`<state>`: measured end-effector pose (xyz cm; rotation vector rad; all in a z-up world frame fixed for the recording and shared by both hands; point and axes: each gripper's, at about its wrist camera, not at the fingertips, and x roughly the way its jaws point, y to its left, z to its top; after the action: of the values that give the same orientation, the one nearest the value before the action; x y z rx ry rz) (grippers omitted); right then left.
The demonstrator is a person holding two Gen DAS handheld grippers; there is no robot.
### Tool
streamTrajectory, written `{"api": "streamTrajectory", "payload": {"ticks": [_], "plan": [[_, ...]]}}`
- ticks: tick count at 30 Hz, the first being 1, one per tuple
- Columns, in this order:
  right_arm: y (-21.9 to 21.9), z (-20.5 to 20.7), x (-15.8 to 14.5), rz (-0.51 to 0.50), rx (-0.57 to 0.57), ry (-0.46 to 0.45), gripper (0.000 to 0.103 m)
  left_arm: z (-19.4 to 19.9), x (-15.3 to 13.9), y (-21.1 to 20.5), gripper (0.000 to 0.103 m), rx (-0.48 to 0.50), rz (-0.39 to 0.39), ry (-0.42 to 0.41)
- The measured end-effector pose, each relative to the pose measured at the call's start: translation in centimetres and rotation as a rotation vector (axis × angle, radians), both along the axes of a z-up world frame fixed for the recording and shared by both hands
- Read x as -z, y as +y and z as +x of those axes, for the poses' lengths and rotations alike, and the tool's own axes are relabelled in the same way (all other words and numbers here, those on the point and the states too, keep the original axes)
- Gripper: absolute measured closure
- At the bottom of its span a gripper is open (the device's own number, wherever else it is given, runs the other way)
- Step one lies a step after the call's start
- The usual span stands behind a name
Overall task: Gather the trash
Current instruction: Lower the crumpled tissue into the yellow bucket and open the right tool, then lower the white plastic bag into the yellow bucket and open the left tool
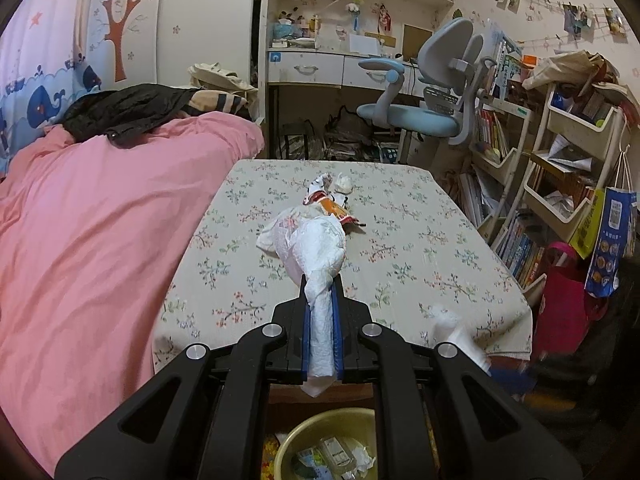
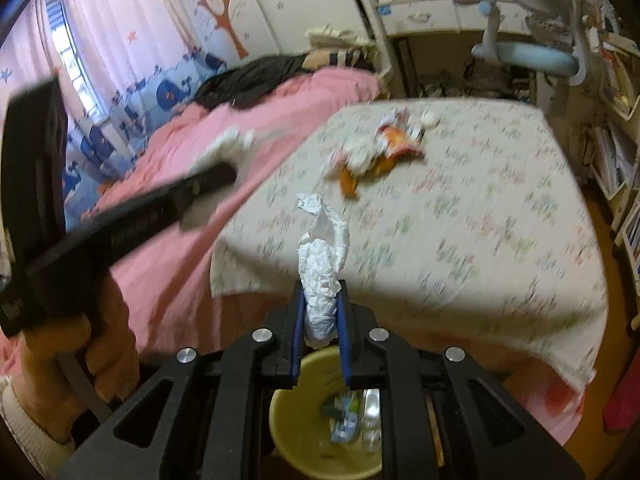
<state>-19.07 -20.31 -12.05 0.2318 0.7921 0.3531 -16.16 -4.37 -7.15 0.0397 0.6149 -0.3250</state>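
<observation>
Ahead of the left gripper (image 1: 321,280) lies a table (image 1: 420,264) under a floral cloth, with a pink quilt (image 1: 80,240) on the bed to its left and a blue chair (image 1: 424,92) and crowded shelves (image 1: 560,160) beyond and to the right; nothing stands between the fingers and the litter farther up the cloth, an orange wrapper (image 1: 336,210) among crumpled white scraps; directly below both tools sits a round yellow bin (image 1: 292,440), holding packets and paper bits; the left gripper is clamped on a tissue (image 1: 320,256), soft and wrinkled, bunched into a long wad that balloons out past the fingertips; the right gripper (image 2: 321,284) is likewise clamped on a second tissue (image 2: 322,248), crumpled and twisted upward, held over the bin (image 2: 288,412) just short of the table edge; to its left the other tool shows, blurred, gripped in a bare hand (image 2: 76,364).
</observation>
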Motion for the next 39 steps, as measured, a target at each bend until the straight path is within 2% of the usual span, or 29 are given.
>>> {"api": "streamTrajectory", "payload": {"ticks": [6, 10, 11, 15, 16, 22, 25, 27, 34, 39], "plan": [[3.2, -0.9, 3.7, -0.075, -0.089, 0.145, 0.087, -0.9, 0.5, 0.4, 0.096, -0.001, 0.002, 0.008], [4.3, -0.9, 5.3, -0.116, -0.129, 0.205, 0.085, -1.4, 0.7, 0.6, 0.096, 0.0, 0.002, 0.012], [4.4, -1.0, 5.7, -0.121, -0.135, 0.217, 0.083, -1.5, 0.8, 0.6, 0.095, 0.0, 0.003, 0.014], [4.5, -1.0, 6.9, -0.144, -0.14, 0.265, 0.066, -1.9, 1.1, 0.9, 0.095, 0.001, 0.008, 0.021], [4.5, -1.2, 7.1, -0.149, -0.14, 0.27, 0.065, -1.9, 1.1, 0.9, 0.095, 0.001, 0.009, 0.022], [3.6, -1.4, 6.7, -0.15, -0.095, 0.245, 0.057, -2.7, 1.8, 0.9, 0.095, 0.011, 0.027, 0.035], [2.5, -1.6, 5.5, -0.135, -0.042, 0.193, 0.052, -3.2, 2.3, 0.6, 0.095, 0.021, 0.043, 0.048], [1.5, -1.8, 4.4, -0.13, 0.011, 0.133, 0.042, -3.6, 2.8, 0.5, 0.095, 0.03, 0.055, 0.06], [-2.3, -2.7, 1.7, -0.099, 0.228, -0.002, 0.029, -5.0, 5.2, -0.3, 0.095, 0.071, 0.098, 0.14], [-4.1, -3.3, 0.7, -0.065, 0.32, -0.061, 0.025, -5.7, 7.5, -1.3, 0.095, 0.115, 0.132, 0.249]]}}
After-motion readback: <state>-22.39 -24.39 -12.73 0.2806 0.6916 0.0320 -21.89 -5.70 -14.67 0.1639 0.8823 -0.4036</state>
